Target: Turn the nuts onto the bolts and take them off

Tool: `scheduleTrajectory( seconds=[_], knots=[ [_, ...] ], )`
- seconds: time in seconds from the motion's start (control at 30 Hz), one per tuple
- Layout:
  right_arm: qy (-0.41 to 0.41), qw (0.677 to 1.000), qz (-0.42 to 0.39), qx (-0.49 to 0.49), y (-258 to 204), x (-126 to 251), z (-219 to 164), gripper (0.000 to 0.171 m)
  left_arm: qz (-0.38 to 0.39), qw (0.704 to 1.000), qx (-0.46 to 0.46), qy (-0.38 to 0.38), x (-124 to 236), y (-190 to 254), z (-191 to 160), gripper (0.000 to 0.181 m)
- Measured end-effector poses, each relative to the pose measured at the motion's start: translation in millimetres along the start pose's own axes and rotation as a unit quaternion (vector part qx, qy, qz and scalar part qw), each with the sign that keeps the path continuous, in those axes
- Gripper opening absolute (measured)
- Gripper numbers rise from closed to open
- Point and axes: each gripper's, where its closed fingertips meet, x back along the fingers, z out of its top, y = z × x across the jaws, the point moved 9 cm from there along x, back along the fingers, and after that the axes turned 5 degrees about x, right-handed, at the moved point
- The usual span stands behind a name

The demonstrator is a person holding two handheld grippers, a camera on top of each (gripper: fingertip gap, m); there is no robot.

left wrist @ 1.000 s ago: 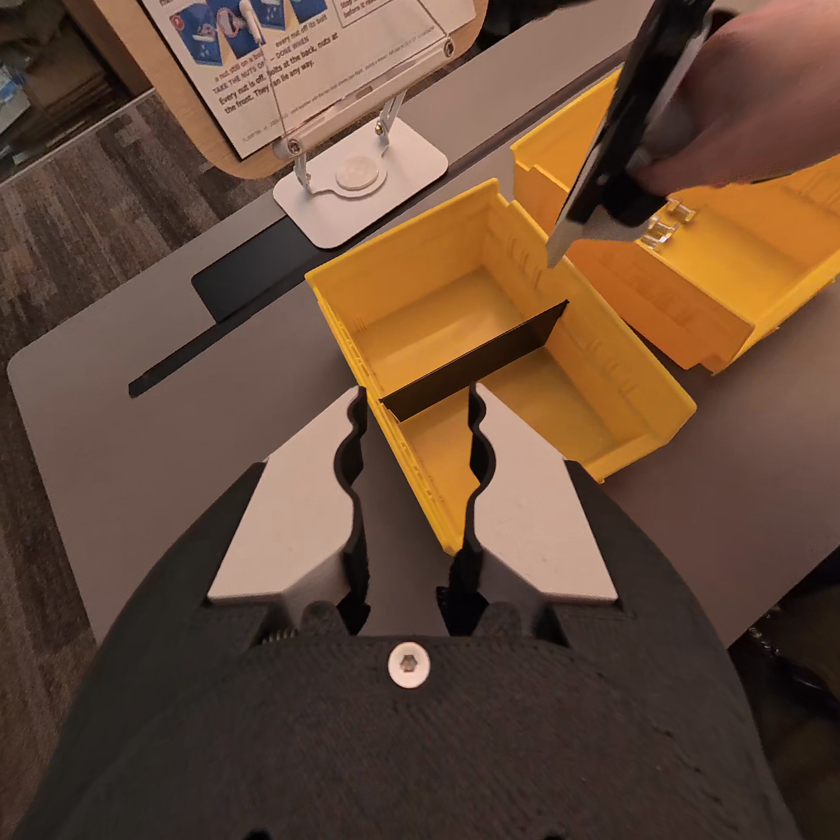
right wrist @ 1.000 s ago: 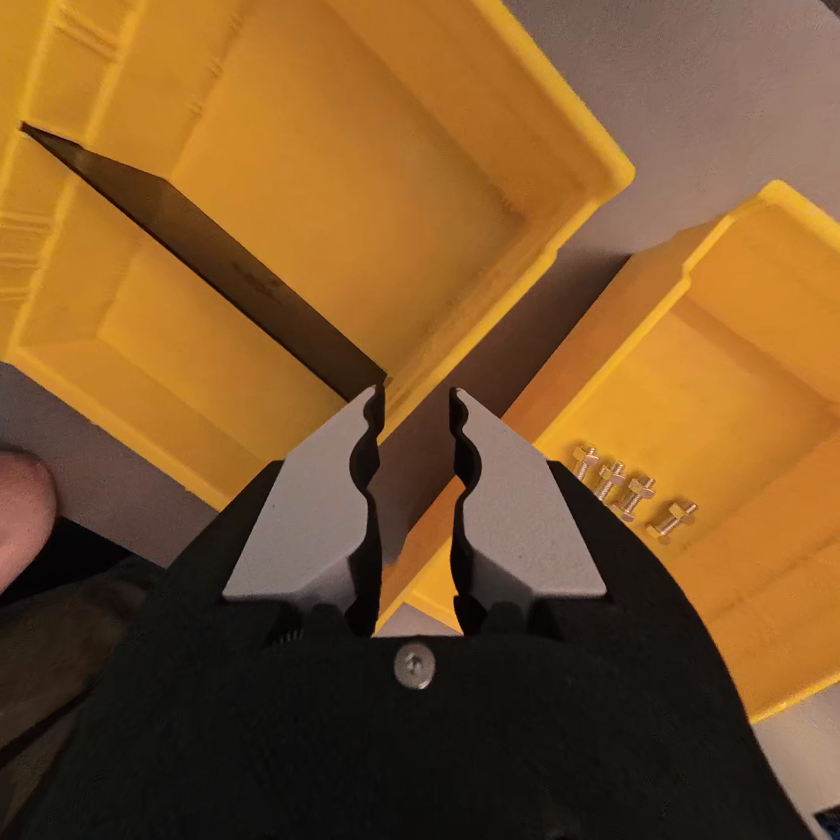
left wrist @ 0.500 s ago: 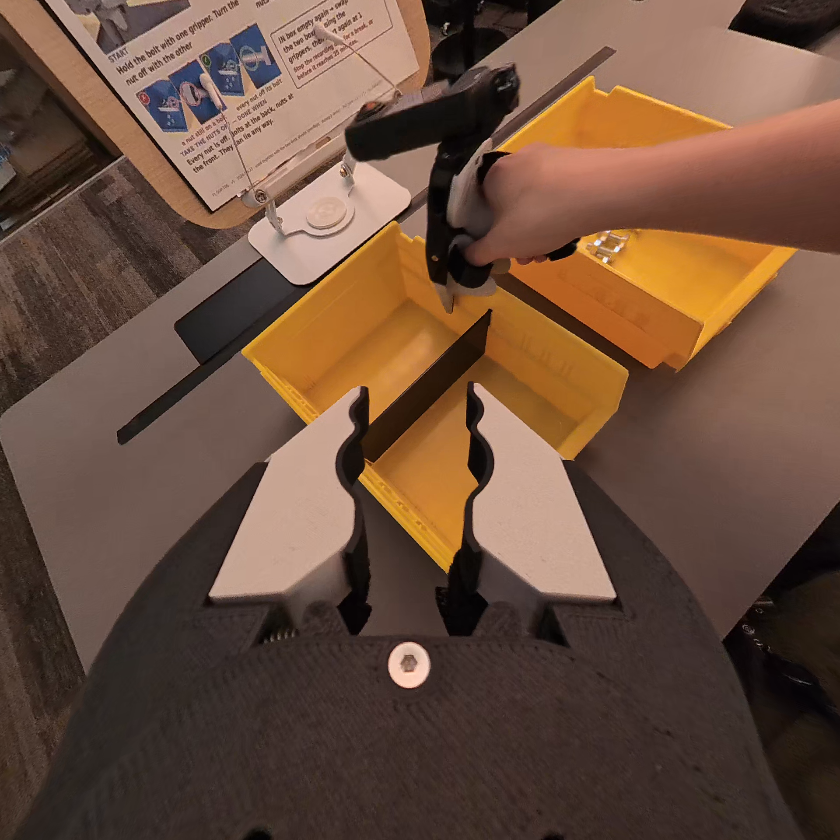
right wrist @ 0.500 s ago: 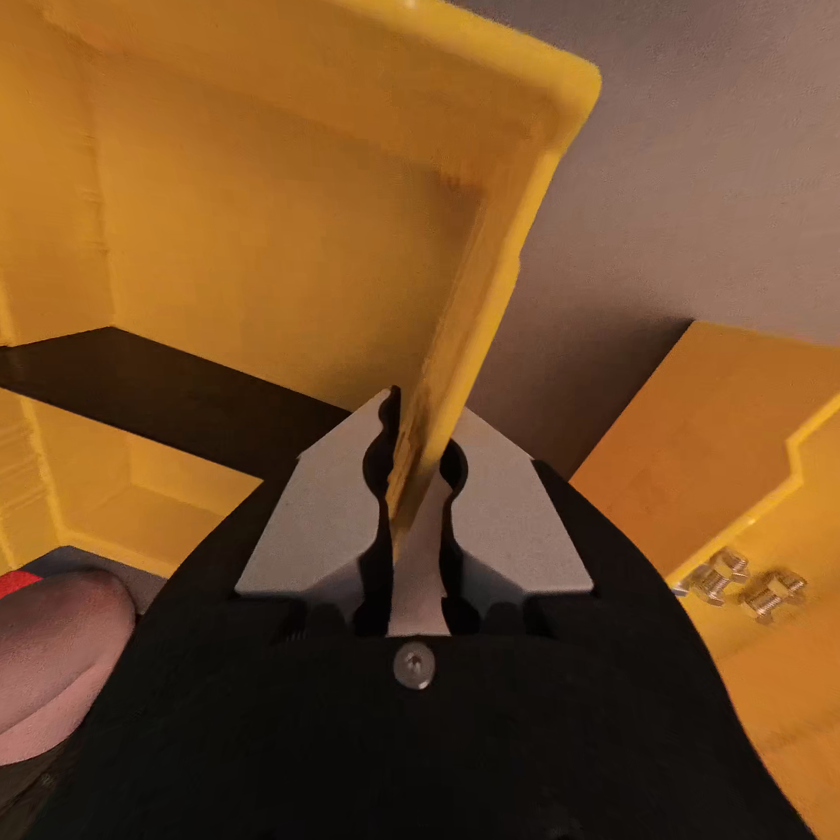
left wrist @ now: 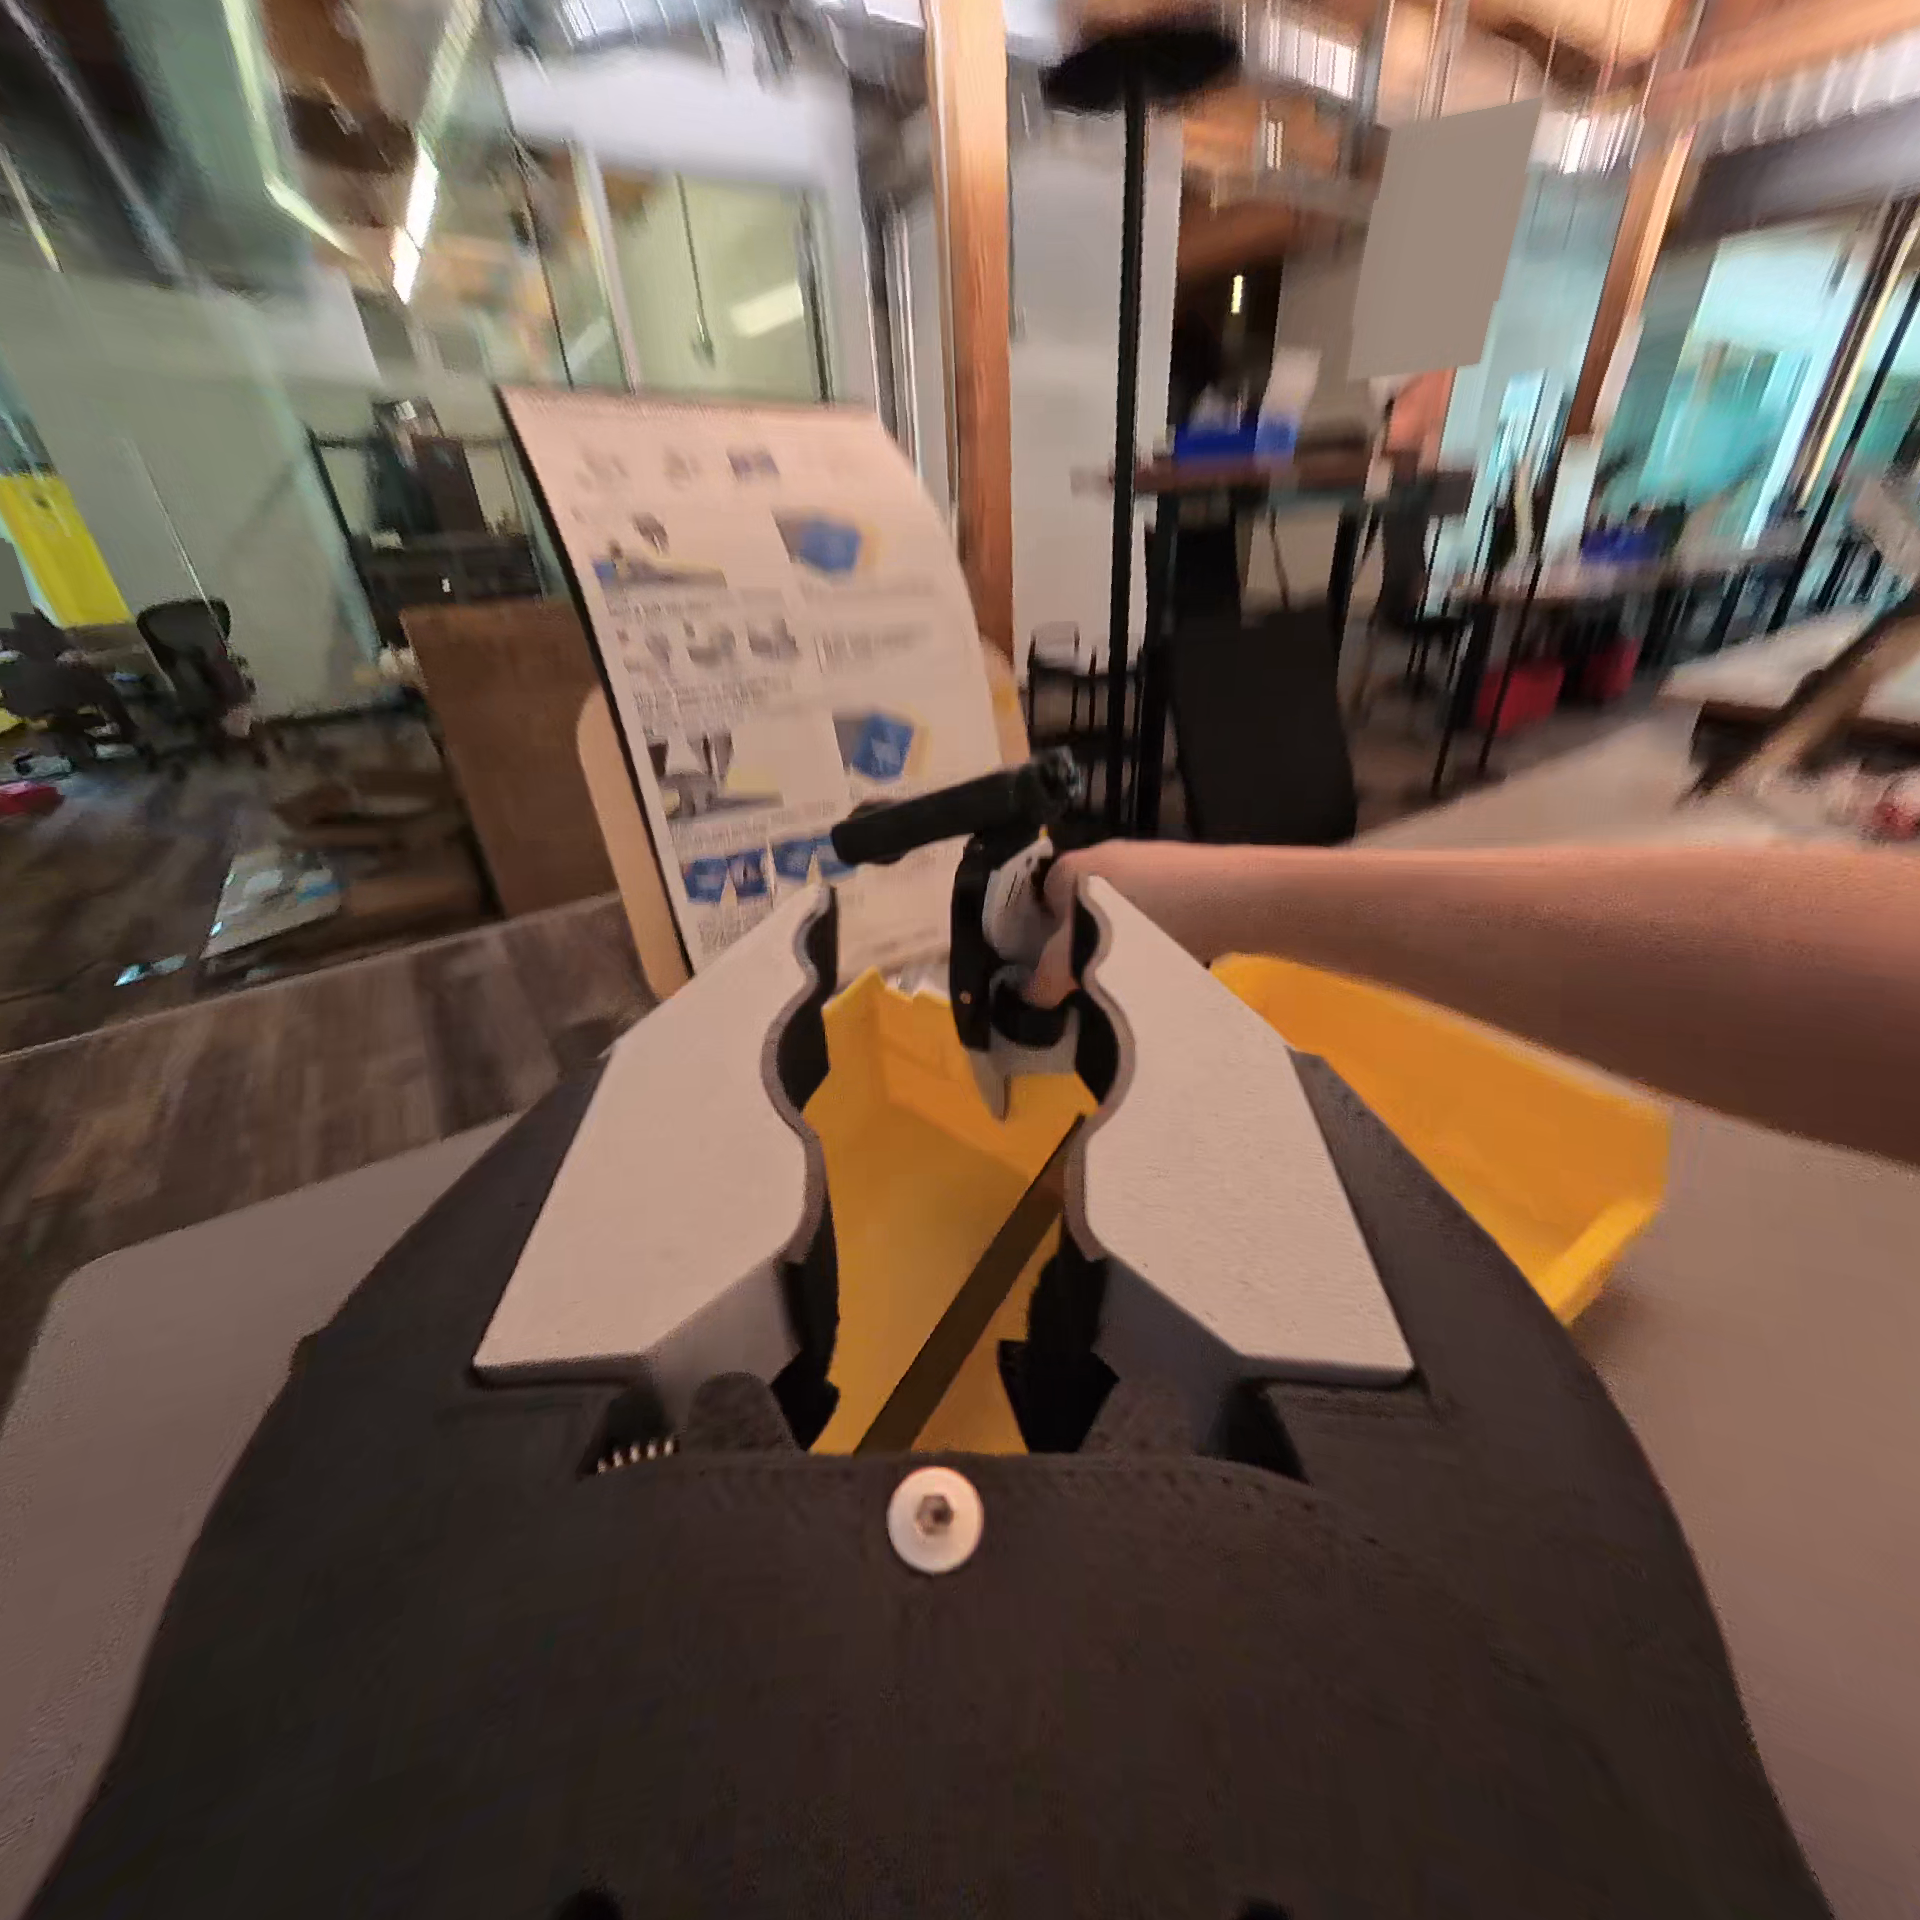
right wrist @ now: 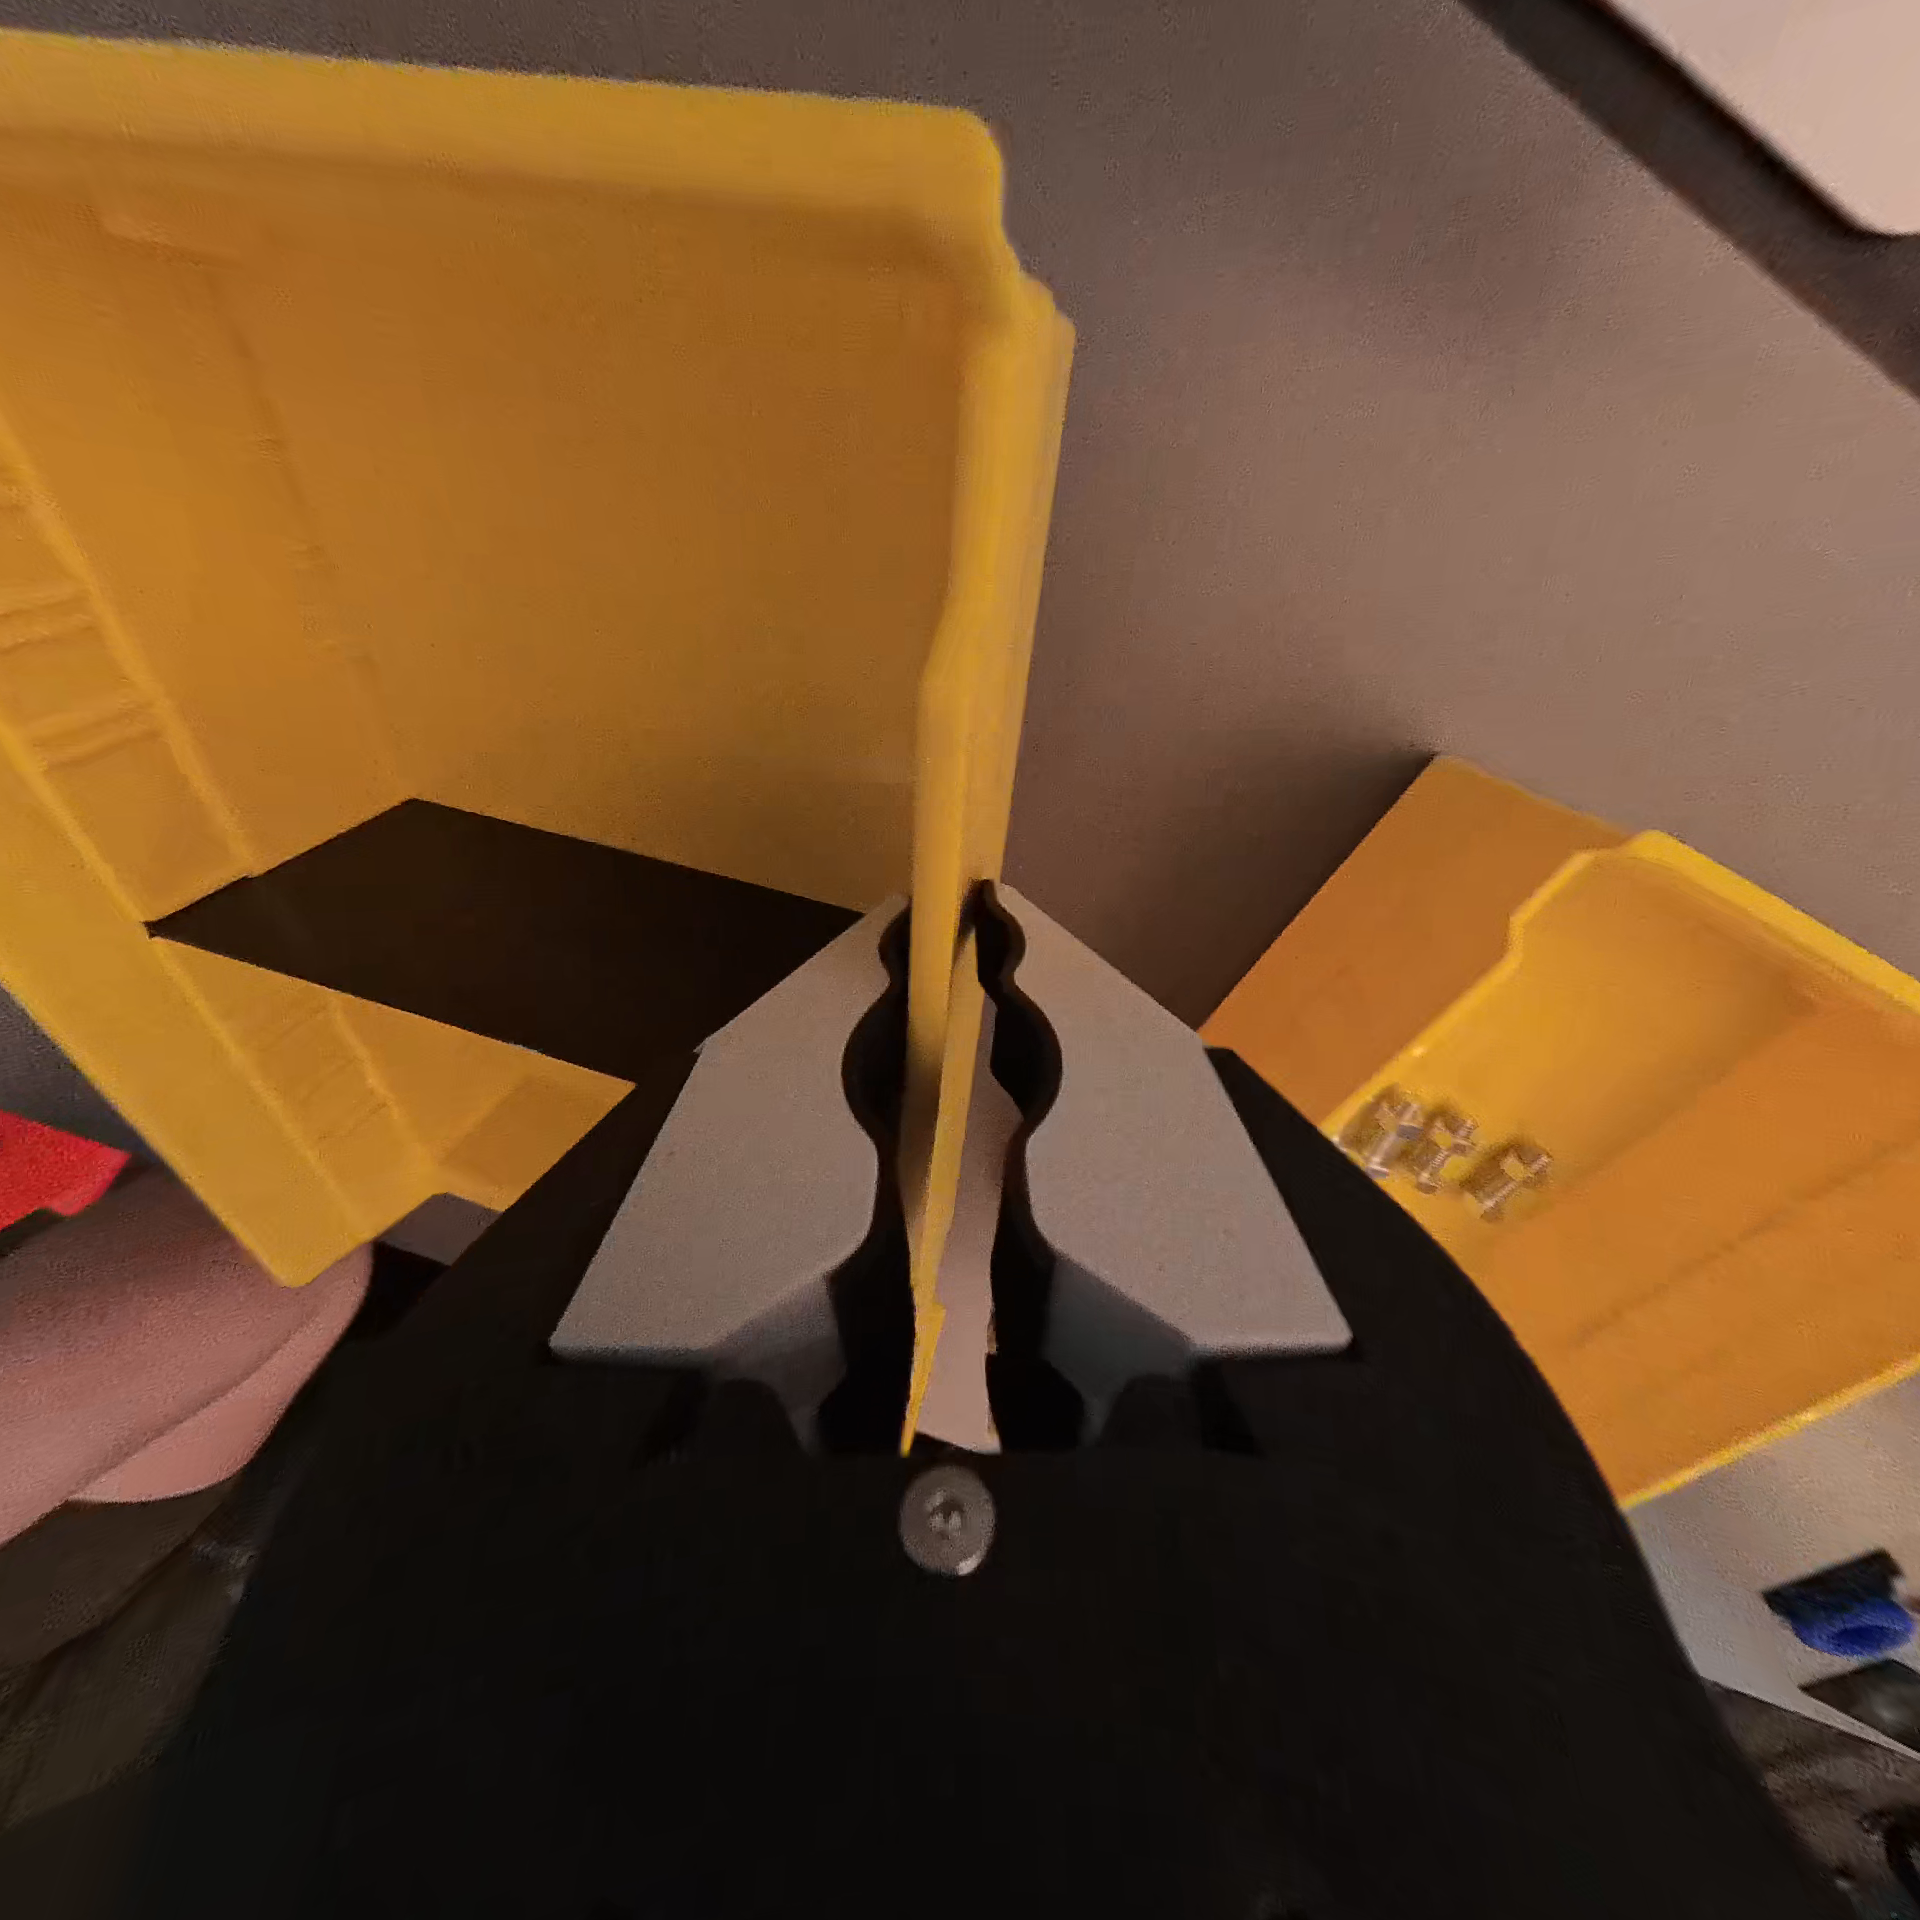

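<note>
Bolts with nuts on them (right wrist: 1449,1153) lie in a loose cluster on the floor of the second yellow bin (right wrist: 1662,1174), which sits on the grey counter (right wrist: 1351,468) to the right of the divided yellow bin (right wrist: 520,468); motion blur keeps their number from being certain.

The right hand-held gripper (right wrist: 940,935) is nearly closed on the side wall of the divided bin: the thin yellow wall runs between its two grey fingers (right wrist: 748,1164), pinched close to the black divider (right wrist: 499,925) that splits the bin into two compartments. No bolts or nuts show in the visible parts of either compartment. In the left wrist view the same hand-held gripper (left wrist: 1003,1091) points down into the bin, held by a person's hand (left wrist: 1060,914) whose bare forearm reaches in from the right.

The left hand-held gripper (left wrist: 951,935) hovers above the near end of the divided bin (left wrist: 914,1143), its fingers (left wrist: 675,1174) spread wide with nothing between them. The second bin (left wrist: 1455,1122) lies to its right under the forearm. A printed instruction board (left wrist: 769,665) stands at the far edge of the counter (left wrist: 125,1403).
</note>
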Motion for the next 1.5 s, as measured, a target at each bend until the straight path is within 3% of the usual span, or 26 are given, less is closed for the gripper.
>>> scheduleTrajectory(
  seconds=[0.17,0.3,0.47,0.63,0.8,0.97,1.17,1.3,1.37,1.4,1.5],
  knots=[
    [0.024,1.000,0.009,0.011,15.1,90.5,-17.1,0.007,-0.024,0.992,0.065,0.104,29.1,-11.0,15.4,0.056],
    [0.034,0.999,0.005,-0.037,79.4,163.0,-71.9,0.007,-0.041,0.985,0.083,0.148,31.8,-11.8,20.3,0.071],
    [0.070,0.982,-0.040,-0.171,186.9,230.4,-184.0,0.007,-0.109,0.988,0.112,0.012,-24.7,3.5,-3.3,0.085],
    [0.065,0.940,-0.135,-0.308,272.9,262.0,-305.4,0.009,-0.138,0.970,0.106,-0.172,-107.9,35.4,-56.0,0.095],
    [0.010,0.898,-0.197,-0.394,322.8,250.0,-394.3,0.009,-0.186,0.922,0.084,-0.328,-179.9,90.6,-129.8,0.090],
    [-0.059,0.887,-0.193,-0.414,349.0,206.6,-436.3,0.009,-0.179,0.901,0.078,-0.388,-220.6,119.8,-189.1,0.086],
    [-0.096,0.898,-0.169,-0.394,365.3,152.4,-441.3,0.009,-0.165,0.863,0.045,-0.475,-238.6,128.2,-238.4,0.090],
    [-0.109,0.907,-0.161,-0.374,369.4,129.4,-430.3,0.009,-0.208,0.838,0.071,-0.499,-239.8,131.7,-241.9,0.067],
    [-0.110,0.910,-0.157,-0.367,370.9,119.5,-421.9,0.009,-0.238,0.822,0.083,-0.510,-237.5,132.4,-240.3,0.040],
    [-0.106,0.913,-0.153,-0.364,371.1,115.9,-416.7,0.010,-0.244,0.814,0.082,-0.520,-235.5,130.5,-238.8,0.036],
    [-0.088,0.928,-0.125,-0.339,368.7,103.7,-397.4,0.012,-0.215,0.806,0.026,-0.552,-225.9,106.7,-229.9,0.019]
  ],
)
